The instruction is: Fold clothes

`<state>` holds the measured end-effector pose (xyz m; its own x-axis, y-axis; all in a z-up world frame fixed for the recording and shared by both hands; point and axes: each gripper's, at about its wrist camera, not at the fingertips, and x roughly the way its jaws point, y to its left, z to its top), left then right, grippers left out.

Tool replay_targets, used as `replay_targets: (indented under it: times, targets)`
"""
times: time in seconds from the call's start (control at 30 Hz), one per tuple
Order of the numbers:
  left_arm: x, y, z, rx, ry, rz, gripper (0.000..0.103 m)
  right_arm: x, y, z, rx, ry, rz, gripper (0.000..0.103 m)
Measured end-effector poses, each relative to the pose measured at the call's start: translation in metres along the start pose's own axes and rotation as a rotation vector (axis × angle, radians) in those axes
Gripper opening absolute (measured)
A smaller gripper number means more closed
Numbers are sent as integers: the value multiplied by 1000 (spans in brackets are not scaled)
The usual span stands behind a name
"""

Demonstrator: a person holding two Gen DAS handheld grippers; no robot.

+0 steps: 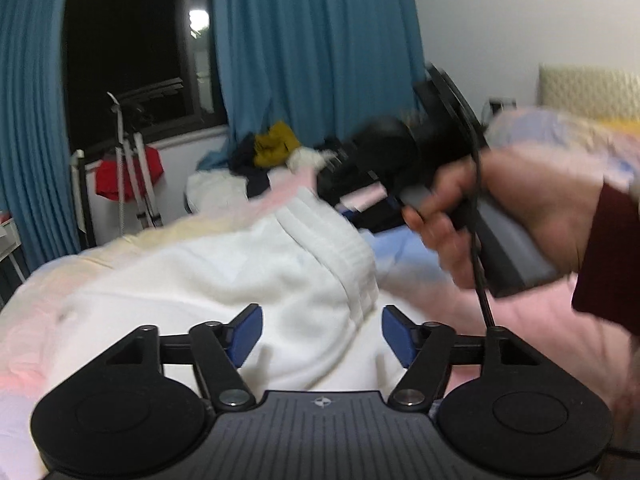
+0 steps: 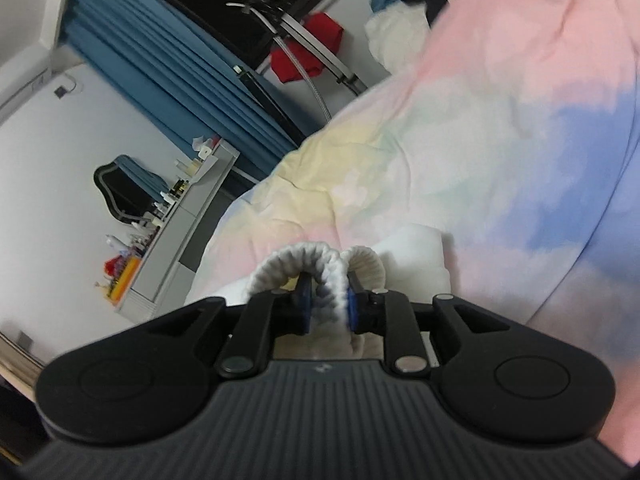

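Note:
A white fleecy garment (image 1: 248, 272) with a ribbed hem lies spread on the pastel bed cover (image 1: 532, 320). My left gripper (image 1: 322, 334) is open, its blue pads on either side of a fold of the garment, just above it. In the left wrist view the right gripper's body, held in a hand (image 1: 472, 208), is at the upper right over the garment's far end. My right gripper (image 2: 328, 304) is shut on the garment's white ribbed cuff (image 2: 320, 268), which bunches up between the pads; the rest of the garment (image 2: 416, 256) trails ahead of it on the cover (image 2: 480, 128).
A pile of other clothes (image 1: 276, 148), dark, mustard and white, lies at the far end of the bed. Blue curtains (image 1: 316, 40), a dark window and a drying rack with a red garment (image 1: 128, 172) stand behind. A grey dresser with bottles (image 2: 176, 224) stands beside the bed.

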<state>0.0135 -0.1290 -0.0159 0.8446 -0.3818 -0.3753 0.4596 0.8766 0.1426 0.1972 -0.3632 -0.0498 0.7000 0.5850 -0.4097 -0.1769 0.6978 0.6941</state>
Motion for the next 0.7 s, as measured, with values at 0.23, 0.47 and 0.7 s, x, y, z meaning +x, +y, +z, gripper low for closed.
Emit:
replay_targets:
  times: [0.23, 0.47, 0.7]
  targets:
    - [-42, 61, 24, -111, -67, 123, 83, -64, 28, -24, -44, -97, -107, 76]
    - [-49, 143, 9, -408, 32, 202, 100, -76, 11, -55, 90, -32, -107, 85]
    - [-34, 201, -24, -632, 160, 176, 103, -54, -1, -66, 102, -28, -117, 85]
